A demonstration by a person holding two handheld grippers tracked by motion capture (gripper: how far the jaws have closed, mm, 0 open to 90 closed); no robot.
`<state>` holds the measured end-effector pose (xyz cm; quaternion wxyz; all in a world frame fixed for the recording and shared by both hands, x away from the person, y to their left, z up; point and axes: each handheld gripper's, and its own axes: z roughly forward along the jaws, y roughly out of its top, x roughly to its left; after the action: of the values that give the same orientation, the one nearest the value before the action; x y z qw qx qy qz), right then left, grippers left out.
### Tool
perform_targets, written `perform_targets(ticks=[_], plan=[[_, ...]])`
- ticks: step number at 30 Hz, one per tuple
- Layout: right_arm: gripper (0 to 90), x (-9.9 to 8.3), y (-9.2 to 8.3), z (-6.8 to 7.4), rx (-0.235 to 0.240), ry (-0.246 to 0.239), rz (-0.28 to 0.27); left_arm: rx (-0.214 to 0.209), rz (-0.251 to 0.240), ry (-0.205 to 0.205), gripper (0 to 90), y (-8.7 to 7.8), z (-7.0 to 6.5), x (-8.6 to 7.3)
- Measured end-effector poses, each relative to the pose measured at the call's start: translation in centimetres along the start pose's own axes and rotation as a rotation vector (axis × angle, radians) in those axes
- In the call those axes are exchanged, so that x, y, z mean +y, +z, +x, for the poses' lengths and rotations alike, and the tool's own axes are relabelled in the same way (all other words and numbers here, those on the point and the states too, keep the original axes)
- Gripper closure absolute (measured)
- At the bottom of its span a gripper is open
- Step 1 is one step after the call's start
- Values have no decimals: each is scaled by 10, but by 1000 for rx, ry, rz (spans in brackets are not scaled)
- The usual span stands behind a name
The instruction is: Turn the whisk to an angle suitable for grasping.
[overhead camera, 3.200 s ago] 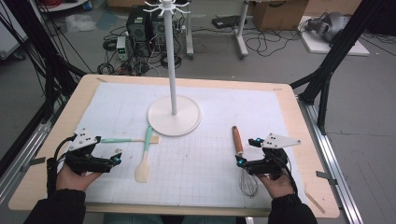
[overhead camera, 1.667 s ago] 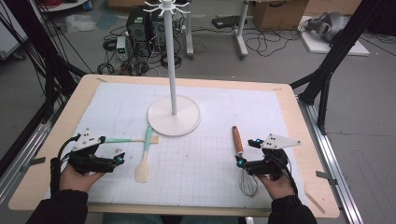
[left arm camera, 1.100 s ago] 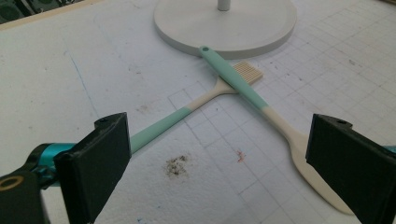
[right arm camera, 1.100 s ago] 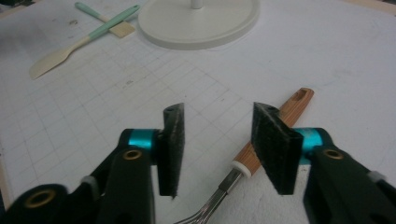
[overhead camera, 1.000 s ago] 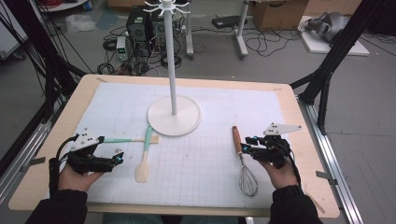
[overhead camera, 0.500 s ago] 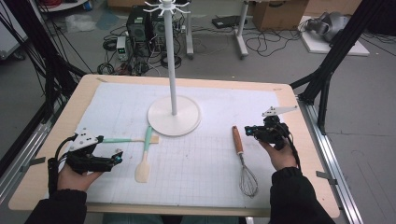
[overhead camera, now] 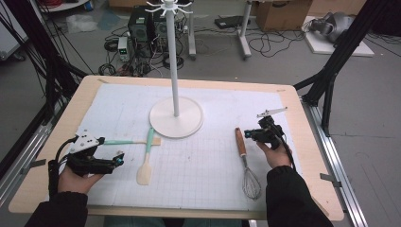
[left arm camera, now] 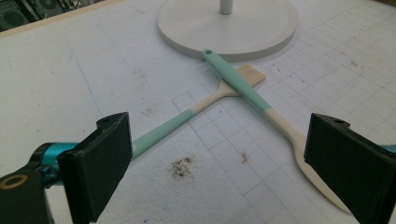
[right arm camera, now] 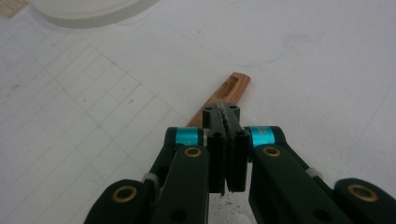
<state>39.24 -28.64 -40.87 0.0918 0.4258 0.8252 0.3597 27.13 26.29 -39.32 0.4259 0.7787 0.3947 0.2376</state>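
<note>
A wire balloon whisk with a smooth reddish wooden handle (overhead camera: 245, 158) lies on the gridded white foam sheet (overhead camera: 208, 165) covering the pale wooden surface (overhead camera: 302, 118), to the right of the white stand's round flat base (overhead camera: 176, 117). The right gripper (overhead camera: 252, 135), fingers pressed together on nothing, sits just right of the handle's top end; it was lower beside the wire head earlier, fingers apart. The left gripper (overhead camera: 117, 161), fingers wide apart, is unmoved beside two crossed mint-and-cream utensils (left arm camera: 243, 86).
</note>
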Motion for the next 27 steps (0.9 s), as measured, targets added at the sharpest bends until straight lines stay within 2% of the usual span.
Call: perform_targets(ticks=[5,9,12,18,27], plan=[[892,-1,13,-4,-5,22,40,-1,3,4,84,0,0,0],[891,-2,18,-8,-12,38,49,-4,4,7,85,0,0,0],[892,-2,21,-8,1,50,54,-6,3,7,86,1,0,0],[891,1,27,-6,8,51,63,-5,1,6,86,0,0,0],[891,9,36,1,42,24,83,-1,-1,10,86,0,0,0]])
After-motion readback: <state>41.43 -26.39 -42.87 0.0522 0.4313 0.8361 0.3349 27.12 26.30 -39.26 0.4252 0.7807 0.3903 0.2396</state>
